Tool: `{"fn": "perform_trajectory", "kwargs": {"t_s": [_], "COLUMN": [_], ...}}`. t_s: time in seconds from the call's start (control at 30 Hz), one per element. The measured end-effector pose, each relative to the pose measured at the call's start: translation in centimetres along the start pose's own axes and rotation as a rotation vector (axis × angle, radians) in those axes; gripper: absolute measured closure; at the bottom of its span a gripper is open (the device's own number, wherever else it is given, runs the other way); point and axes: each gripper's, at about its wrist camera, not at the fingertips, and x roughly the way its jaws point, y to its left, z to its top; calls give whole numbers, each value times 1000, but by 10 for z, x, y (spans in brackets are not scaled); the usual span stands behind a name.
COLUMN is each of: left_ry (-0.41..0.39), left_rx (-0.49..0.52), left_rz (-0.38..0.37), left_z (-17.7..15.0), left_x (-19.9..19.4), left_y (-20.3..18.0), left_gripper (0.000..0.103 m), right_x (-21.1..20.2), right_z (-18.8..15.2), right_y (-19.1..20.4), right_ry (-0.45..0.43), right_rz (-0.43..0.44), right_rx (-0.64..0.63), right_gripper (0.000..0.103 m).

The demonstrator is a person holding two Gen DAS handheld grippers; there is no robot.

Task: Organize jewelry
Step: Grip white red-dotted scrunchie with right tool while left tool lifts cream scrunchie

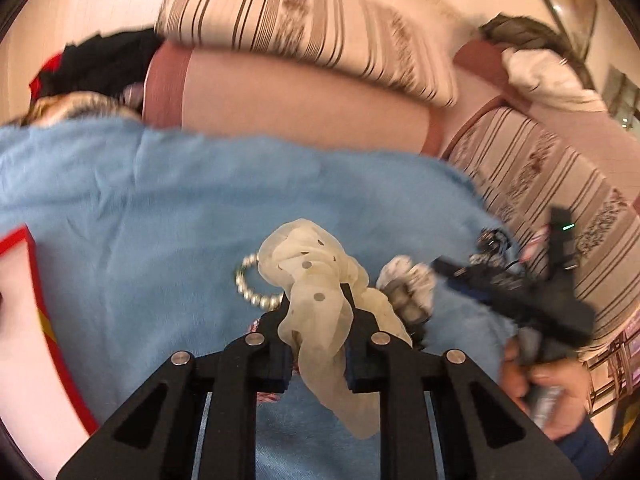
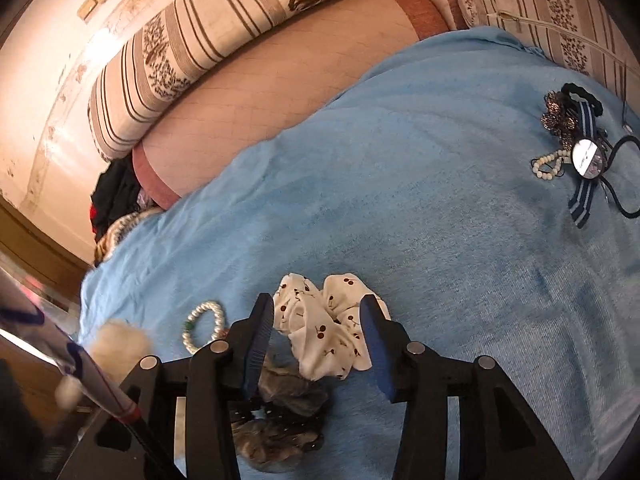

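Left hand-held gripper (image 1: 318,312): matte black linkage frame, triangular cut-outs in the outer arms, four round silver pivot pins across the top. Fingers black with dark blue pads on the inner faces.

Right hand-held gripper (image 2: 316,332): same build, black frame, silver pins, blue ribbed pads (image 2: 260,344) on the fingers. From the left wrist view its body shows a small green light and thin cables.

Hand (image 1: 556,396) on the grip; dark blue sleeve (image 1: 588,448) at the wrist.
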Motion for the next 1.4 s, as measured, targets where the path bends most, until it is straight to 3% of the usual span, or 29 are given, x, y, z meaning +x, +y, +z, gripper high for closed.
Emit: {"fn": "perform_trajectory", "kwargs": {"t_s": [0.17,0.27,0.7,0.73,0.83,1.1,1.3,1.4], "left_ry": [21,65,102,102,84,58,63,61], "left_rx": [-11,-50,-77,-75,-64,-33,-34,-32], "left_rz": [-17,-25,41,42,46,41,42,47], "left_z": [1,-1,-9,-10,-10,-9,-10,-9], "left_x": [-3,5,23,23,20,16,18,18], "left_y": [10,22,37,37,33,25,26,26], "left_gripper": [85,79,78,78,79,79,79,79], "right_x": [13,20,28,31,40,0,-28,-38], "right_z": [-2,-4,-7,-8,-10,-2,-8,-16], "right_y": [5,4,13,15,16,24,51,66], "right_ry": [8,25,47,56,82,-63,-138,-134], "right_rz": [-29,-43,-84,-98,-128,-52,83,154], "right_rx": [-39,-42,-97,-117,-144,-122,-173,-209], "right_gripper": [55,55,55,58,96,97,97,97]}}
